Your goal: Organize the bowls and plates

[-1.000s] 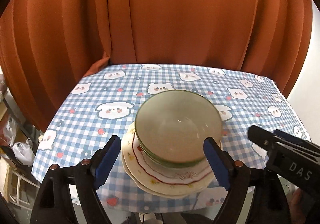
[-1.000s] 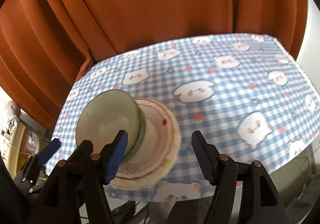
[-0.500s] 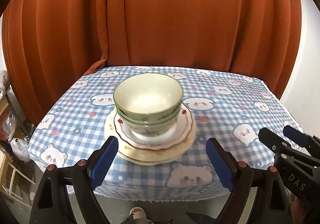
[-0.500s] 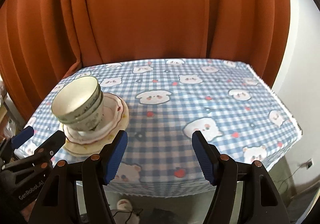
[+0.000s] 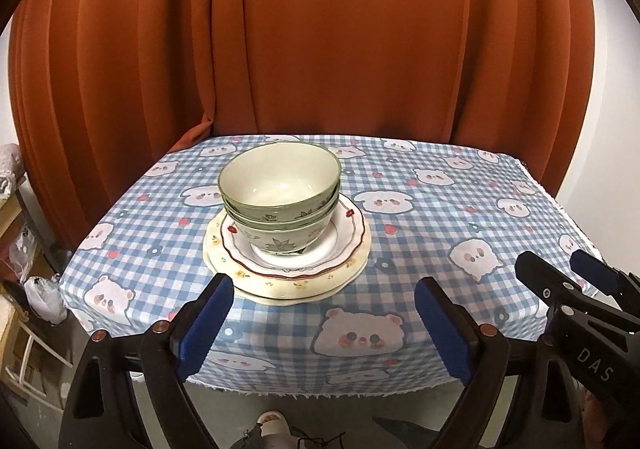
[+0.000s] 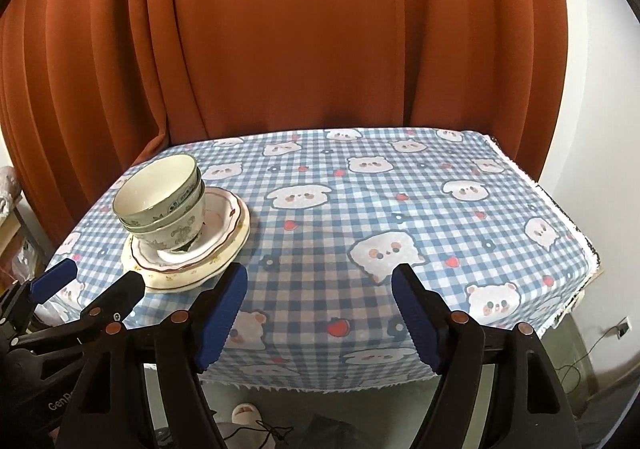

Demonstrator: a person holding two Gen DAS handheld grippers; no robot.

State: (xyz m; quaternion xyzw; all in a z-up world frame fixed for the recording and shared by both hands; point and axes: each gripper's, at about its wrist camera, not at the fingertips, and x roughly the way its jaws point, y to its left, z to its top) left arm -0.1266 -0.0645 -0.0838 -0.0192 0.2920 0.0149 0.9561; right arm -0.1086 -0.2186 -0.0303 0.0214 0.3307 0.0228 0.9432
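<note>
A stack of green-rimmed bowls (image 5: 280,193) sits nested on a stack of plates (image 5: 286,269): a red-trimmed plate on cream floral plates. The stack stands on the left half of the table, also in the right wrist view, bowls (image 6: 160,197) on plates (image 6: 192,249). My left gripper (image 5: 320,321) is open and empty, held back over the table's front edge, short of the plates. My right gripper (image 6: 320,309) is open and empty, over the front edge to the right of the stack.
The table (image 6: 400,209) wears a blue checked cloth with bear faces. An orange curtain (image 5: 320,49) hangs close behind it. A white wall (image 6: 592,129) is at the right. Clutter and a shelf (image 5: 16,249) stand at the left. A slipper (image 5: 272,421) lies on the floor.
Both grippers have pulled back and away from the stack toward the table's front edge. The bowls and plates stay stacked on the table, now seen from farther off.
</note>
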